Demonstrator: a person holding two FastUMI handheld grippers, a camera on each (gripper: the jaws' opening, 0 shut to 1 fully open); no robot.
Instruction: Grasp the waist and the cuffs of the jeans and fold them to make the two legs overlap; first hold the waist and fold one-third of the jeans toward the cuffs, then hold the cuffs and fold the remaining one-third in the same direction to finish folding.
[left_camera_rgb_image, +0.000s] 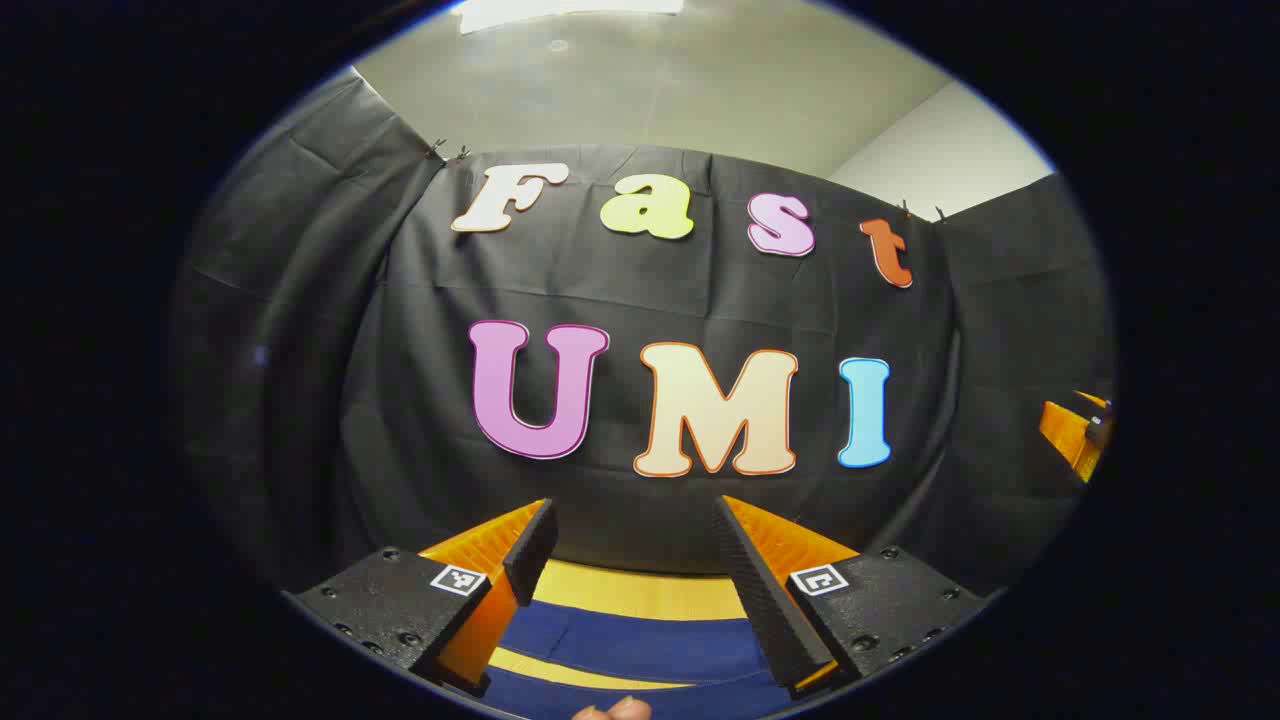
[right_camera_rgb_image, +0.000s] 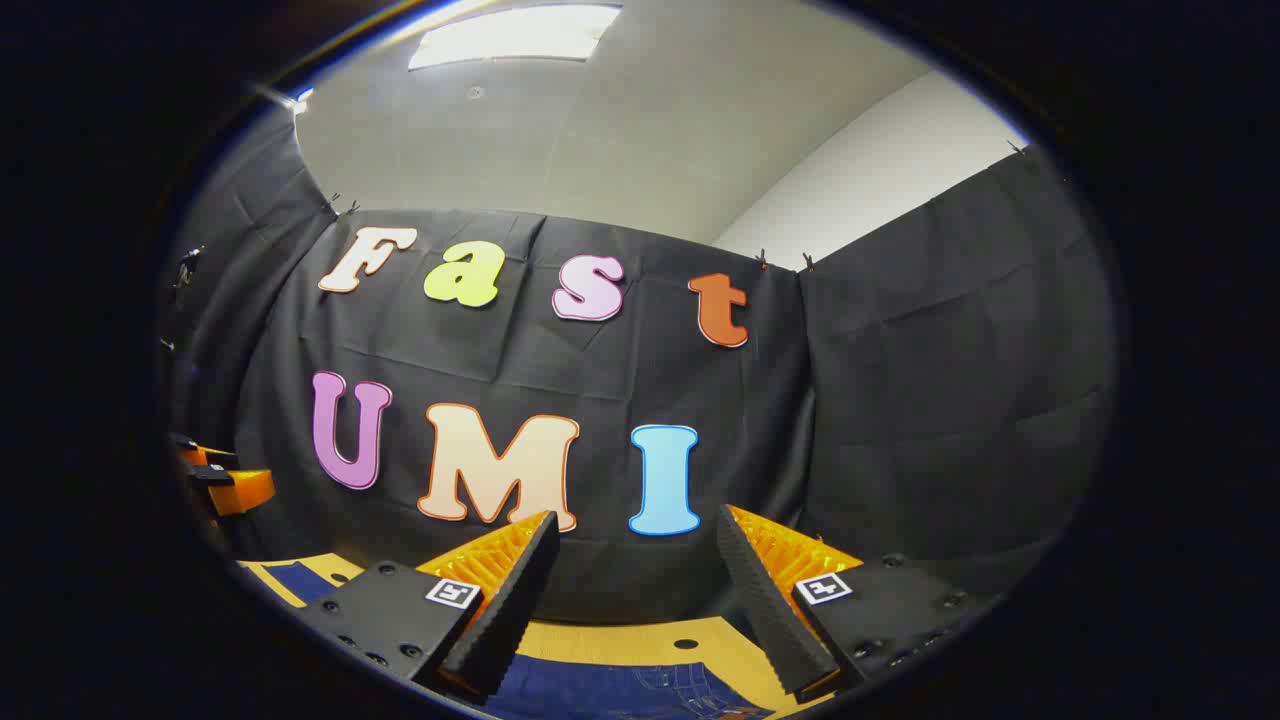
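Both the left gripper (left_camera_rgb_image: 635, 530) and right gripper (right_camera_rgb_image: 635, 545) hung wide open, empty, above the jeans (left_camera_rgb_image: 640, 640); the denim looked limp and weighty, best pinched at the thick waistband.

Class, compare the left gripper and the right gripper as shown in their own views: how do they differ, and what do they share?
The left gripper looks down on a broad band of jeans between its fingers, whereas the right gripper sees mostly yellow table there, with jeans only at the bottom edge. A fingertip shows below the left gripper; none shows below the right. Both are open, empty and raised above the table.
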